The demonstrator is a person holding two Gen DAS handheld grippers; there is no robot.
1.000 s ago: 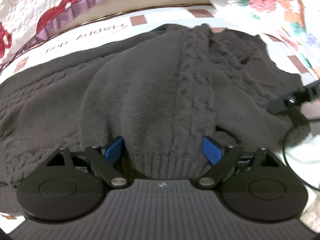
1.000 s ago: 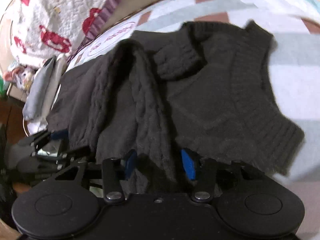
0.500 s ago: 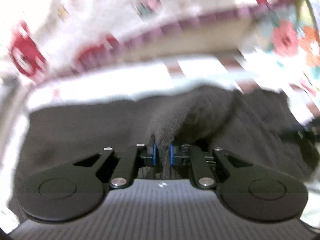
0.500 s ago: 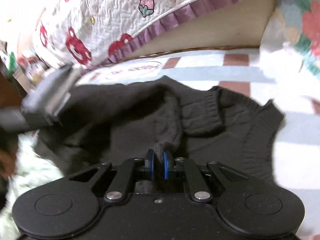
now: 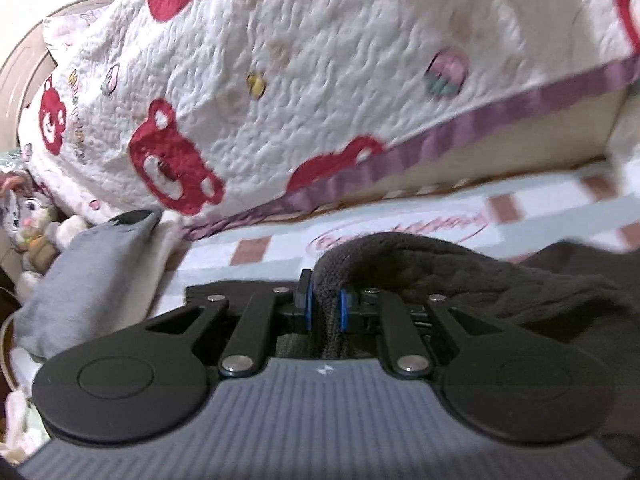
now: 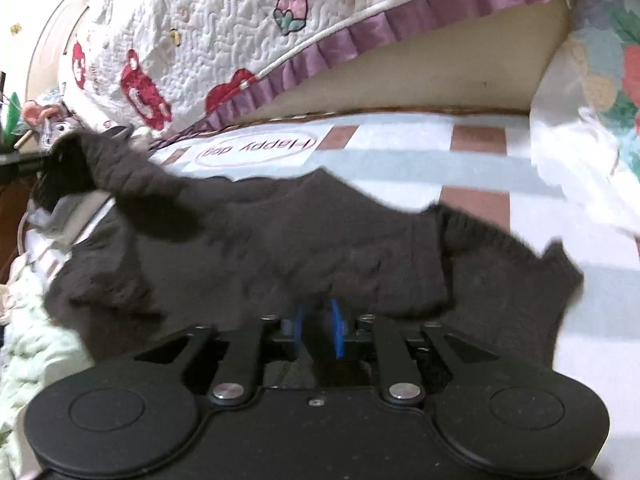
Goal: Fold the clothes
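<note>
A dark brown knit sweater [image 6: 304,248] is stretched out above the checked bed sheet [image 6: 420,160]. My right gripper [image 6: 318,328] is shut on its near hem. In the left wrist view my left gripper [image 5: 325,306] is shut on another bunch of the sweater [image 5: 440,268], which drapes off to the right. In the right wrist view the sweater's far left corner [image 6: 76,160] is lifted high, where the other gripper [image 6: 18,162] pinches it. The rest of the garment sags between the two grips.
A quilted white cover with red bears and a purple frill [image 5: 320,80] rises behind the bed. A grey folded garment [image 5: 92,280] lies at the left, soft toys [image 5: 28,224] beyond it. A floral cloth [image 6: 600,80] hangs at the right. A pale green knit [image 6: 36,356] lies near left.
Both grippers went from open around the sweater's hem to shut on it, then lifted and drew apart. The sweater has been raised and spread out sideways.
</note>
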